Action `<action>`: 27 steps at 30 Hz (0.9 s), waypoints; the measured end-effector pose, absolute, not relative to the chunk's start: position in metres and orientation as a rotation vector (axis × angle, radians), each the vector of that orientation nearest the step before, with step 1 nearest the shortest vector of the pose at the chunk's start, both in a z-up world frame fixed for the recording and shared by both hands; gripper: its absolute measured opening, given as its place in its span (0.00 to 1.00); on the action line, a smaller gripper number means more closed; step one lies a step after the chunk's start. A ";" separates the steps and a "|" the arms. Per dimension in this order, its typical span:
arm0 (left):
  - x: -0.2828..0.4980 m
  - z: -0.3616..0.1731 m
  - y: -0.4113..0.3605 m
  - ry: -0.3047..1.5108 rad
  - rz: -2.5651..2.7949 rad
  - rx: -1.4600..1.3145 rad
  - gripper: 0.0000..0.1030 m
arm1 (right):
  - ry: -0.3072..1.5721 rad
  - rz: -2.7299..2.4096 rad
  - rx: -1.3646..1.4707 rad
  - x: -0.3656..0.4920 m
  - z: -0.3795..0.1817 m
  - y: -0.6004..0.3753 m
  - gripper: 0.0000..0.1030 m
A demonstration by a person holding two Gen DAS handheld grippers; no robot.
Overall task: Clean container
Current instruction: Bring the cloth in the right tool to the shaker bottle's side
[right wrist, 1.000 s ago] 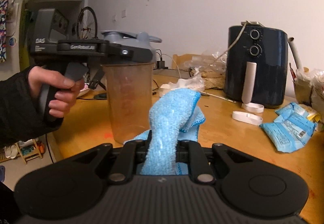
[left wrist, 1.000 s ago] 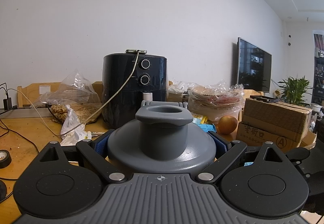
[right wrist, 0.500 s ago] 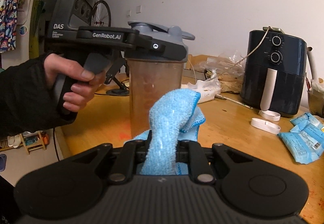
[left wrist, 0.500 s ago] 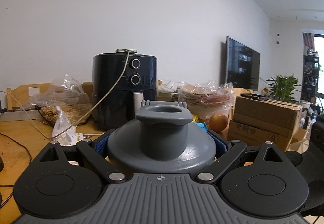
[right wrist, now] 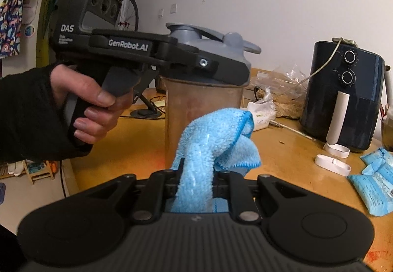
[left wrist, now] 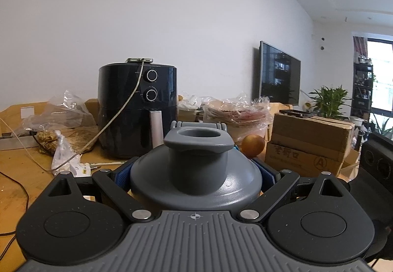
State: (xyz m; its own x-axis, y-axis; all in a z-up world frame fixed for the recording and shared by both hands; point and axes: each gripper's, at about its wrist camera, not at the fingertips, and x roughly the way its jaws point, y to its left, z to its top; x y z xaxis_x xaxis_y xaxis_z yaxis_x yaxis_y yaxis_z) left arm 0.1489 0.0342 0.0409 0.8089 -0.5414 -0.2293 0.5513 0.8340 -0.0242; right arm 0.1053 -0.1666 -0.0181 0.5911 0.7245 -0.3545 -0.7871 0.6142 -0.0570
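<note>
Left gripper (right wrist: 206, 63) clamping the shaker bottle (right wrist: 203, 109) at its grey lid (left wrist: 196, 173) — lifted above the wooden table (right wrist: 289, 156); right gripper (right wrist: 196, 188) pinching a blue cloth (right wrist: 216, 139), just beside the bottle's cloudy wall.

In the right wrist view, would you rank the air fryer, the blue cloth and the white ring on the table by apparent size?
1. Air fryer and blue cloth: similar spans; the cloth sits nearer the camera, so unranked.
2. White ring: clearly smallest.
</note>
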 end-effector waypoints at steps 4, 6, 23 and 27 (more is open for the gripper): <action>0.149 0.040 0.034 0.228 -0.596 0.066 0.92 | 0.321 0.882 -0.242 0.105 -0.015 -0.164 0.07; 0.149 0.039 0.034 0.229 -0.598 0.064 0.92 | 0.325 0.879 -0.255 0.105 -0.013 -0.163 0.07; 0.149 0.040 0.034 0.230 -0.596 0.062 0.92 | 0.398 0.874 -0.305 0.103 -0.029 -0.151 0.08; 0.149 0.040 0.034 0.230 -0.596 0.061 0.92 | 0.418 0.874 -0.316 0.102 -0.034 -0.148 0.08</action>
